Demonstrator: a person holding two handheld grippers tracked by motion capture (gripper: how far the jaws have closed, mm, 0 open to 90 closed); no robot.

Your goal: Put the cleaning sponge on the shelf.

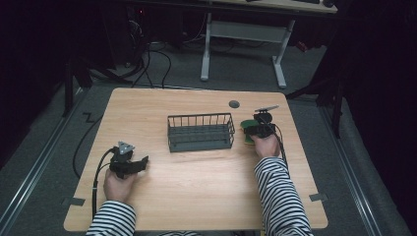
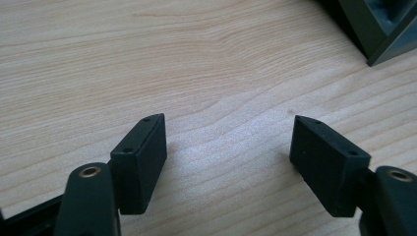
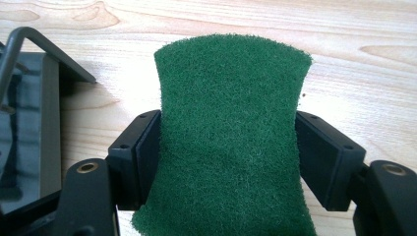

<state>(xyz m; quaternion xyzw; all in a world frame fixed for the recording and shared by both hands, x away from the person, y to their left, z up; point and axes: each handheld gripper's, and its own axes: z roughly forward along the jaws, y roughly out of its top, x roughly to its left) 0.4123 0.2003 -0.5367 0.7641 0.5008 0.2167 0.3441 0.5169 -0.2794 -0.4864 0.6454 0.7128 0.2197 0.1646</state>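
Starting at the bottom of the high view, two forearms in striped sleeves [image 1: 278, 191] come up onto the wooden bench [image 1: 196, 196]. The left hand [image 1: 117, 186] sits in the lower left of the frame holding the left gripper [image 1: 140, 164], which rests low over bare wood, well apart from everything else. In the left gripper view its jaws stand wide open with nothing but wood grain between them, and a dark corner of the wire basket [image 2: 378, 29] pokes in at the upper right.

Over on the right side of the frame, the right hand [image 1: 267, 146] has the right gripper [image 1: 255, 129] down on a green sponge [image 1: 247, 132]. The right gripper view is way clearer: the sponge [image 3: 231, 142] sits between the jaws, both pads press into its sides, and you can see it pinched in at the waist, scouring side facing up. So that one's clamped on the sponge. The sponge is still down at the bench surface as far as I can tell, just beside the right end of the basket [image 1: 200, 132], outside it, not inside.

The basket sits around the middle of the frame, dark wire walls, upright. Behind it, near the bench's far edge, there's a small grey round cap [image 1: 234, 104].
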